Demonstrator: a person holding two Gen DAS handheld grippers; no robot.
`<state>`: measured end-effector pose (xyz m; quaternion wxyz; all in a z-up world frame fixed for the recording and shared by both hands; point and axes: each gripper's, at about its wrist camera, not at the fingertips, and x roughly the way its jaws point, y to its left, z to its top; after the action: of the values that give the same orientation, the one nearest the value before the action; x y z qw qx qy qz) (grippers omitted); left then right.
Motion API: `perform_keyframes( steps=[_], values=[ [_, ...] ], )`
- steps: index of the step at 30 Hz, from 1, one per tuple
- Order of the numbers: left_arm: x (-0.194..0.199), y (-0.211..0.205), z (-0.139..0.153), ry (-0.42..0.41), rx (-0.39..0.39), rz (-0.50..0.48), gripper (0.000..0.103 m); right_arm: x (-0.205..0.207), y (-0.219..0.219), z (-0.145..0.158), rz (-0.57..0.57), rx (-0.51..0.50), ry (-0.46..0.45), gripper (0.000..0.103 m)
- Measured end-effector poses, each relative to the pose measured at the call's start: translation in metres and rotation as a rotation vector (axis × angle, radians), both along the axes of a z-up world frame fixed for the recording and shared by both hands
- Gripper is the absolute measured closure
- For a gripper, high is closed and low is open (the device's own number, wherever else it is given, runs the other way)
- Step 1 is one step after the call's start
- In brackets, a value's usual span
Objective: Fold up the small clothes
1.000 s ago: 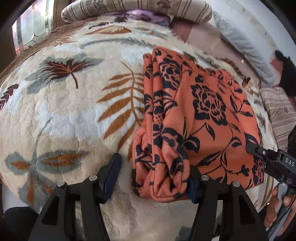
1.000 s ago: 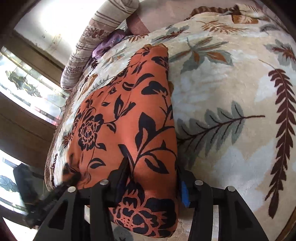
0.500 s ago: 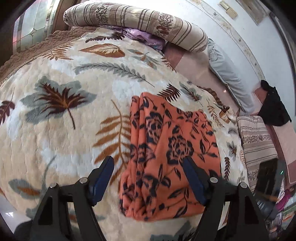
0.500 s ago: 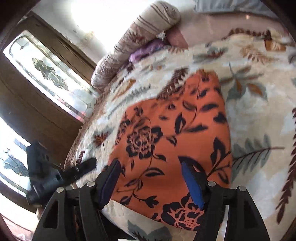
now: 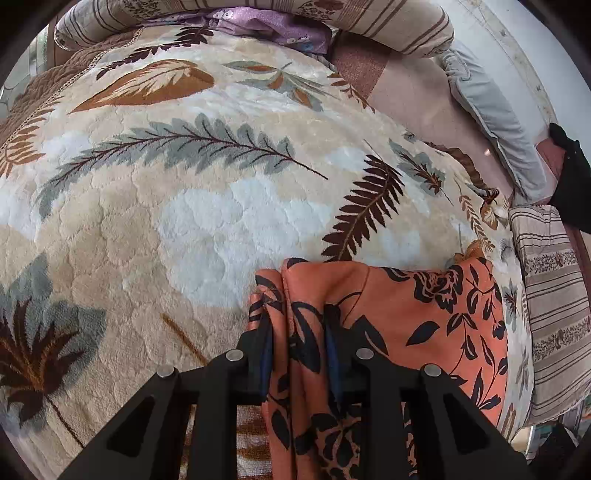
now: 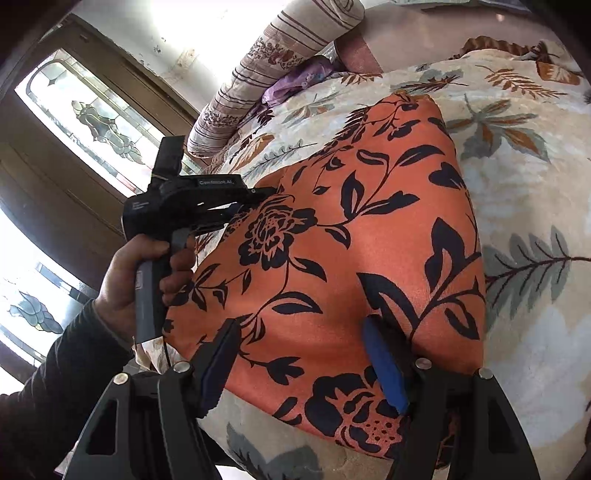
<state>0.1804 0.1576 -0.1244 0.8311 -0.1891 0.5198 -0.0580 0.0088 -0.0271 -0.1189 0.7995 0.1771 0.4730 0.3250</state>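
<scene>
An orange garment with a black flower print (image 6: 354, 236) lies folded on the leaf-patterned blanket (image 5: 192, 206). In the left wrist view, its bunched left edge (image 5: 299, 354) runs between the fingers of my left gripper (image 5: 297, 321). The jaws are closing and the pads pinch that fold near the far corner. The right wrist view shows the same left gripper (image 6: 258, 197) at the garment's left side, held by a hand (image 6: 147, 269). My right gripper (image 6: 303, 354) stands open over the near edge of the garment, with cloth lying flat between its blue pads (image 6: 384, 369).
A striped bolster (image 5: 369, 22) and a purple cloth (image 5: 266, 29) lie at the head of the bed. A grey pillow (image 5: 495, 122), a striped cushion (image 5: 554, 306) and a dark item (image 5: 572, 184) lie to the right. A stained-glass door (image 6: 85, 122) stands at the left.
My left gripper slid forward along the garment's left edge to its far corner and narrowed onto the fold. My right gripper opened wider and drew back from the near edge.
</scene>
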Motion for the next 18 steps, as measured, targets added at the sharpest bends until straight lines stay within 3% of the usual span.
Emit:
perform_keyframes(
  steps=[4,7,9,10,11,13,14,15,18],
  values=[
    [-0.017,0.0,0.021,-0.024,0.063,0.021,0.071,-0.004,-0.005,0.001,-0.003,0.011,-0.001,0.031],
    [-0.052,-0.003,0.048,-0.092,0.048,0.026,0.07,-0.003,-0.007,0.002,-0.011,0.026,0.009,0.031],
    [-0.084,-0.005,0.061,-0.135,0.034,0.037,0.058,-0.003,-0.008,0.001,-0.018,0.032,0.013,0.031],
    [-0.098,-0.007,0.063,-0.144,0.025,0.043,0.057,-0.004,-0.009,0.001,-0.02,0.034,0.015,0.031],
    [-0.109,-0.011,0.058,-0.135,0.027,0.052,0.057,0.0,-0.009,0.001,-0.019,0.036,0.02,0.031],
    [-0.124,-0.016,0.027,-0.022,0.093,0.078,0.06,0.002,-0.011,0.0,-0.023,0.045,0.034,0.031],
    [-0.13,-0.013,0.006,0.017,0.063,0.098,0.058,0.003,-0.012,-0.001,-0.023,0.05,0.044,0.031],
    [-0.138,-0.007,0.001,-0.019,0.012,0.132,0.057,0.005,-0.013,-0.001,-0.023,0.057,0.06,0.031],
    [-0.149,-0.01,0.022,-0.039,0.037,0.159,0.058,0.003,-0.02,0.006,-0.041,0.066,0.115,0.031]
  ],
)
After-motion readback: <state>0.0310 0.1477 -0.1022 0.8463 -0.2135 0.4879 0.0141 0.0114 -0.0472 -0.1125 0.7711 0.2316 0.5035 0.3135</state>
